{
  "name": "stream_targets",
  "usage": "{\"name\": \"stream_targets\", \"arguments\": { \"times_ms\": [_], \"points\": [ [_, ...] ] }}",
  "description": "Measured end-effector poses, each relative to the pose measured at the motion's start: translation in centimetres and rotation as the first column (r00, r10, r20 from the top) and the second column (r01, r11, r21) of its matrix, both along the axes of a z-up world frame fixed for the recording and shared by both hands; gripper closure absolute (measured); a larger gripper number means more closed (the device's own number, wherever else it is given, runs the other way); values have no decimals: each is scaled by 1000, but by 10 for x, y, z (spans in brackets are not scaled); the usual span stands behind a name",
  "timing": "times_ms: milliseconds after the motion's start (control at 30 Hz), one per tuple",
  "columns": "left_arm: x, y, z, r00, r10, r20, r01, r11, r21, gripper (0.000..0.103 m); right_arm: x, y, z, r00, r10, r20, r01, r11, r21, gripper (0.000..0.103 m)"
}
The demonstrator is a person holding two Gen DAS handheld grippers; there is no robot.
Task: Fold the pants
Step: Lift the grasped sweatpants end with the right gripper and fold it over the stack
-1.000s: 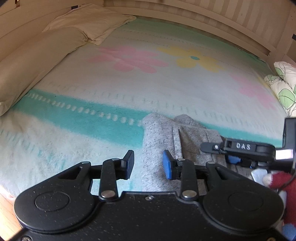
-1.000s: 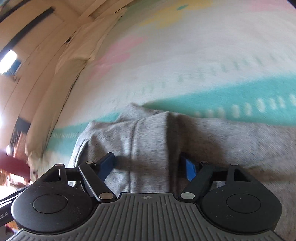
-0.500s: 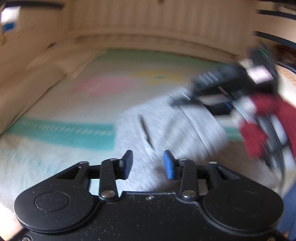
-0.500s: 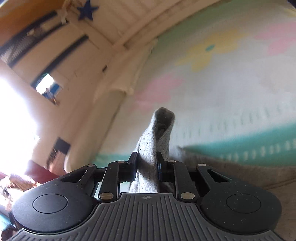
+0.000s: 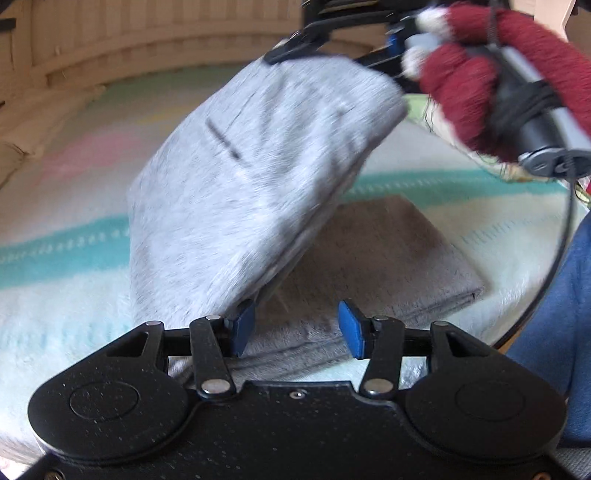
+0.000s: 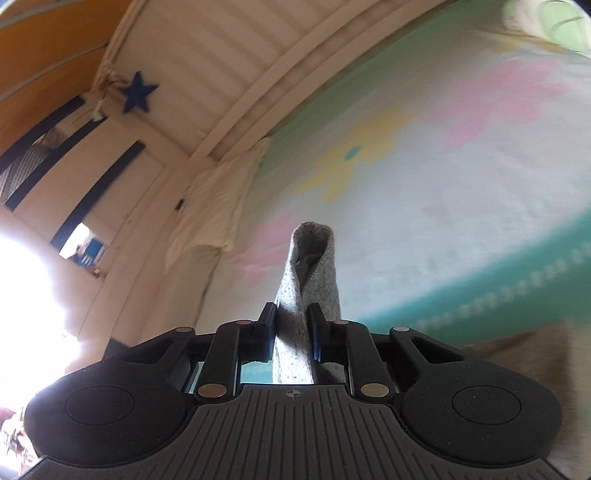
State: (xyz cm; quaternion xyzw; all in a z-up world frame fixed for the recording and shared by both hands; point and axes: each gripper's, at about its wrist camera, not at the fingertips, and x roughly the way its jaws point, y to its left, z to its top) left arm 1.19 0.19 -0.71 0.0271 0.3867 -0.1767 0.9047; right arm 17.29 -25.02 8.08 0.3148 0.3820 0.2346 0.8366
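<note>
The grey pants (image 5: 240,177) lie part-folded on the bed. One end is lifted high and hangs as a slanted flap over the flat lower layer (image 5: 376,266). My right gripper (image 6: 293,325) is shut on a pinched fold of the grey pants (image 6: 310,266); in the left wrist view it shows at the top (image 5: 332,33), held by a hand in a red glove (image 5: 480,81). My left gripper (image 5: 297,328) is open and empty, low over the near edge of the pants, its left pad (image 5: 242,328) just under the hanging flap.
The bed has a fleece blanket (image 6: 461,177) with pink and yellow flowers and teal stripes. A cream pillow (image 6: 218,206) lies by the slatted headboard (image 6: 229,74). A leaf-print pillow (image 6: 554,22) lies at the far edge. A blue-clad leg (image 5: 561,314) is at the right.
My right gripper closed on the pants edge and lifted it high off the bed, towards the near side. My left gripper stayed open and dropped lower, closer to the near edge of the pants.
</note>
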Motion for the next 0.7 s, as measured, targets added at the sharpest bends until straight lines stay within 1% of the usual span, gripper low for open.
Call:
{"name": "stream_targets", "arguments": {
  "times_ms": [67,133,233,300,333,367,400,433,500,567,633,700],
  "points": [
    [4,0,-1,1000,6,-6,-6,1000,-12,46,-4,-12,-8,999,-25,-20,25,999,-30,89],
    [0,2,1,1000,-12,6,12,1000,-28,46,-8,-21,-16,998,-54,-32,52,996,-72,99],
    [-4,8,7,998,-51,39,53,998,-42,46,-11,-27,-26,996,-59,-63,53,995,-88,98],
    [-5,9,7,997,-63,40,65,997,-43,46,-10,-26,-31,995,-43,-90,33,994,-107,95],
    [-5,10,8,997,-66,39,68,996,-52,46,-10,-28,-36,993,-40,-108,28,994,-108,93],
    [-3,10,8,997,-65,43,68,996,-57,46,-10,-27,-41,991,-39,-132,25,994,-108,85],
    [-4,10,10,996,-63,57,66,996,-55,46,-8,-26,-47,986,-46,-163,27,993,-116,65],
    [-4,12,13,995,-52,83,57,997,-50,46,-7,-24,-55,980,-55,-192,30,991,-131,53],
    [-2,12,18,990,-40,136,45,998,-36,46,-6,-21,-69,972,-61,-227,24,987,-158,51],
    [8,9,24,988,-21,155,24,1000,-15,45,-5,-21,-83,963,-70,-259,21,981,-190,51],
    [17,13,23,992,21,126,-18,1000,-19,45,-5,-24,-93,957,-92,-277,27,973,-229,50],
    [28,23,20,994,83,67,-81,996,-40,45,-6,-27,-101,952,-119,-282,46,966,-255,50]
  ]
}}
